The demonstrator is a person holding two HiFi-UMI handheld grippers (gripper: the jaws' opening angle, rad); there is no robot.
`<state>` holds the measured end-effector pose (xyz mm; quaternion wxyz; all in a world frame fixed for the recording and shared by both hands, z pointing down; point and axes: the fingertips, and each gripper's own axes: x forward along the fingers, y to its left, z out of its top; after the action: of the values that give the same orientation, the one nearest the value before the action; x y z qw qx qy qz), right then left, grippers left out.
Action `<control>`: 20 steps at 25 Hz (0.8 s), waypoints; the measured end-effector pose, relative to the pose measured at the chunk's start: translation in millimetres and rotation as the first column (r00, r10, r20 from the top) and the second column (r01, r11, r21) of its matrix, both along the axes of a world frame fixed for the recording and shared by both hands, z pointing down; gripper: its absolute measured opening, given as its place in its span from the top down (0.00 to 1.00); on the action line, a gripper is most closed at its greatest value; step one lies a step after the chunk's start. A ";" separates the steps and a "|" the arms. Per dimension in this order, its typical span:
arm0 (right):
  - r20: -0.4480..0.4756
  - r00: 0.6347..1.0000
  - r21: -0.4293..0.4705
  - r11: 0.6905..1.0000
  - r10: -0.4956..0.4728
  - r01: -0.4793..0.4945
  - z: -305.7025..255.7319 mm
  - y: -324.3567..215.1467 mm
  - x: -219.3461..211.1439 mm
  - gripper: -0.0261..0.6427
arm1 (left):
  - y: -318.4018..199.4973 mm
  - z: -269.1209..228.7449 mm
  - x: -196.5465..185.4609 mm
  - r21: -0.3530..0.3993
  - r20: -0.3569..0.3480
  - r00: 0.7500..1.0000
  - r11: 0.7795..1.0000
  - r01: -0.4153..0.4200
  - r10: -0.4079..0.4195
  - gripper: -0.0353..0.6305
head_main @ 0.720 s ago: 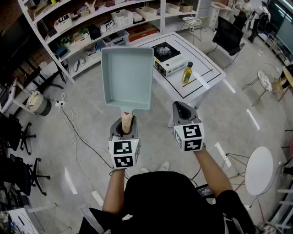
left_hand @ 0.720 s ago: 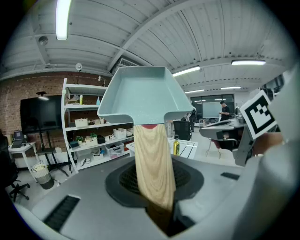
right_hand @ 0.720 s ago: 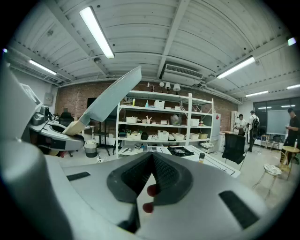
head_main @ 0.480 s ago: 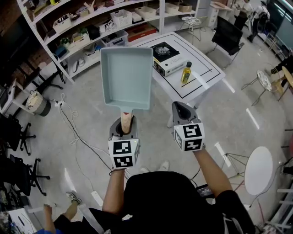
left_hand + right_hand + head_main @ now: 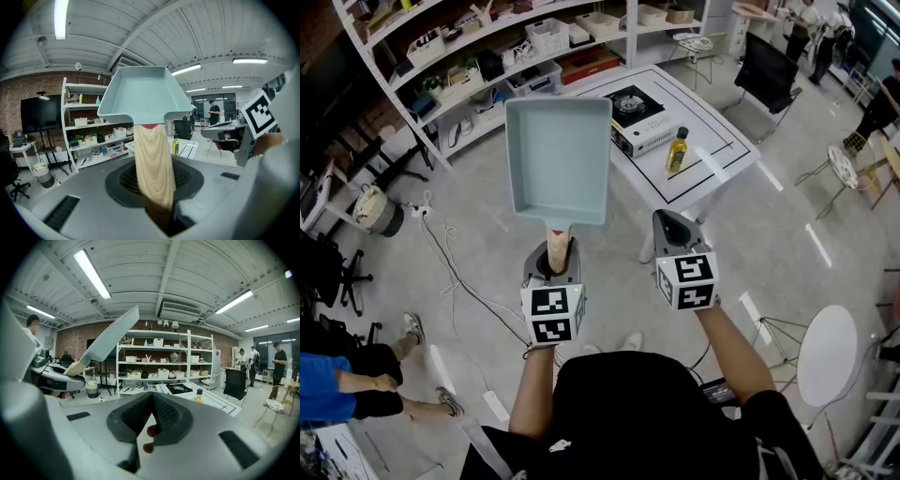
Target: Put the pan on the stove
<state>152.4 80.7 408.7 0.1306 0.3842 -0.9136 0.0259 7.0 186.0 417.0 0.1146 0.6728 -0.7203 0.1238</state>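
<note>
Two grippers held out in front, the person standing well short of the table (image 5: 717, 155).

Head view: the left gripper (image 5: 556, 262) is clamped on the wooden handle (image 5: 557, 246) of the pale rectangular pan (image 5: 559, 155). The pan is carried in the air, well apart from the stove (image 5: 636, 105) on the table's far side. An oil bottle (image 5: 677, 150) stands near the stove. The right gripper (image 5: 676, 230) carries nothing.

Left gripper view: the handle end sits deep between the jaws, pan body jutting out ahead.

Right gripper view: jaws pressed together, nothing between them.

Judgement: a rigid pan, likely of moderate weight and front-heavy on a smooth handle, so it may droop or twist. Best hold is on the handle, close to the pan body.
</note>
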 end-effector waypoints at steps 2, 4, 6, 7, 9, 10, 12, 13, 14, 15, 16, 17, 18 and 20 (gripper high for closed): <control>0.001 1.000 0.001 1.000 -0.006 0.006 2.1 -4.4 4.2 0.96 | -3.6 2.8 4.8 -0.002 0.003 1.000 1.000 0.005 -0.005 0.80; 0.001 1.000 0.000 1.000 -0.012 0.012 4.0 -9.0 6.8 0.96 | -7.4 4.7 7.9 -0.004 0.004 1.000 1.000 0.009 -0.009 0.80; -0.002 1.000 -0.002 1.000 -0.018 0.018 5.4 -12.7 9.0 0.96 | -10.8 5.3 10.7 -0.006 0.005 1.000 1.000 0.011 -0.011 0.80; -0.005 1.000 -0.004 1.000 -0.021 0.021 5.9 -14.0 10.5 0.96 | -12.0 5.1 12.4 -0.007 0.006 1.000 1.000 0.013 -0.013 0.80; -0.009 1.000 -0.009 1.000 -0.030 0.030 6.1 -17.3 12.9 0.96 | -14.5 4.0 15.4 -0.008 0.006 1.000 1.000 0.020 -0.020 0.80; -0.009 0.999 -0.012 0.999 -0.034 0.034 5.8 -19.4 13.4 0.96 | -15.9 3.5 16.5 -0.010 0.006 1.000 1.000 0.024 -0.024 0.80; -0.006 0.999 -0.013 0.999 -0.040 0.040 5.3 -23.1 13.5 0.96 | -18.4 3.4 17.8 -0.016 0.005 1.000 0.999 0.028 -0.028 0.80; -0.004 0.999 -0.013 0.999 -0.043 0.043 5.2 -24.8 12.8 0.96 | -19.6 3.5 17.7 -0.017 0.006 1.000 0.999 0.029 -0.029 0.80; -0.002 0.999 -0.014 0.999 -0.046 0.046 5.3 -26.6 11.7 0.96 | -21.0 3.3 17.0 -0.018 0.008 0.999 0.999 0.031 -0.031 0.80; -0.001 0.999 -0.013 0.999 -0.049 0.049 5.4 -28.7 10.2 0.96 | -23.0 3.0 15.8 -0.017 0.011 0.999 0.999 0.033 -0.033 0.80; -0.001 0.999 -0.012 0.999 -0.051 0.051 5.5 -31.2 8.5 0.96 | -25.6 2.7 14.3 -0.016 0.012 0.999 0.999 0.035 -0.035 0.80; -0.001 0.999 -0.012 0.999 -0.052 0.052 5.6 -34.1 6.8 0.96 | -28.7 2.6 12.7 -0.015 0.012 0.999 0.999 0.036 -0.036 0.80; -0.001 0.999 -0.011 0.999 -0.052 0.052 5.9 -37.3 5.3 0.96 | -32.3 3.0 10.9 -0.016 0.011 0.999 0.999 0.037 -0.037 0.80; 0.000 0.999 -0.014 0.999 -0.051 0.051 7.7 -44.3 2.9 0.96 | -40.4 5.1 7.6 -0.016 0.009 0.999 0.999 0.036 -0.036 0.80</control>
<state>155.3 36.3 416.5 0.1339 0.3598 -0.9229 0.0287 14.5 145.6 422.1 0.1190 0.6582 -0.7319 0.1303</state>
